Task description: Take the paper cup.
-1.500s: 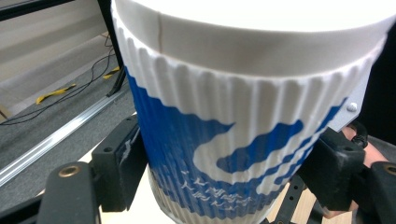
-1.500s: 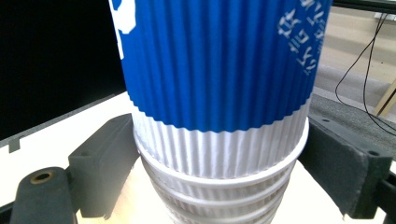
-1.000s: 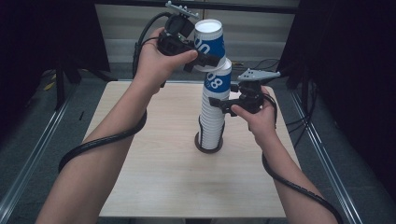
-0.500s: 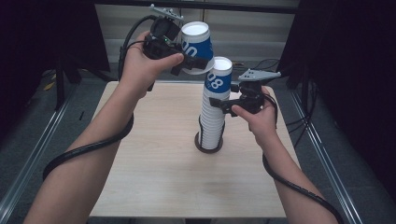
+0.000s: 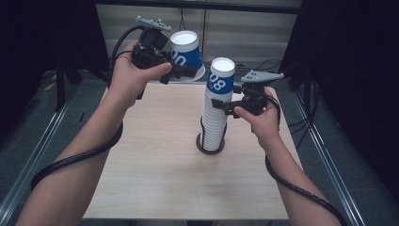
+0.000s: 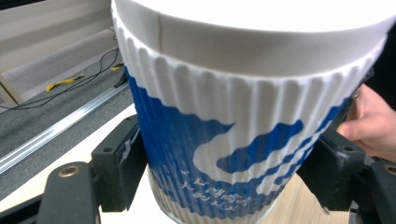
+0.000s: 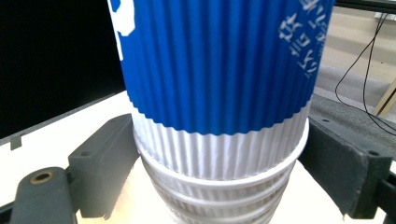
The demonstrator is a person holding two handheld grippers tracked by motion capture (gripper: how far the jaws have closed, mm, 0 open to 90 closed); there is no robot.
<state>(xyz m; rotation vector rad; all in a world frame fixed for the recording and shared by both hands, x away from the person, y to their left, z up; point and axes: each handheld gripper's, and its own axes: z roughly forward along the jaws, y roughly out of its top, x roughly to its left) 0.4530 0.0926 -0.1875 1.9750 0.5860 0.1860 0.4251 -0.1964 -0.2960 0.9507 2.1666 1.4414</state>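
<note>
A tall stack of ribbed blue-and-white paper cups (image 5: 215,110) stands upside down on a dark round base (image 5: 202,147) at mid table. My right gripper (image 5: 225,106) is shut on the stack's upper part, and both jaws press the ribbed cups (image 7: 219,70) on either side of my right gripper (image 7: 224,170). A single cup (image 5: 187,55) of the same kind is held high and to the left of the stack, tilted, its white bottom up. My left gripper (image 5: 184,71) is shut on it. Up close this cup (image 6: 233,107) sits between the jaws of my left gripper (image 6: 224,175).
The light wooden table (image 5: 150,165) has its edges close on all sides. Metal rails (image 5: 33,155) run along the floor at left and right. Cables (image 5: 263,63) lie on the floor behind the table. Dark curtains hang on both sides.
My left gripper has carried the single cup up off the stack's top and leftward, tilting it. The right gripper and the stack have stayed in place.
</note>
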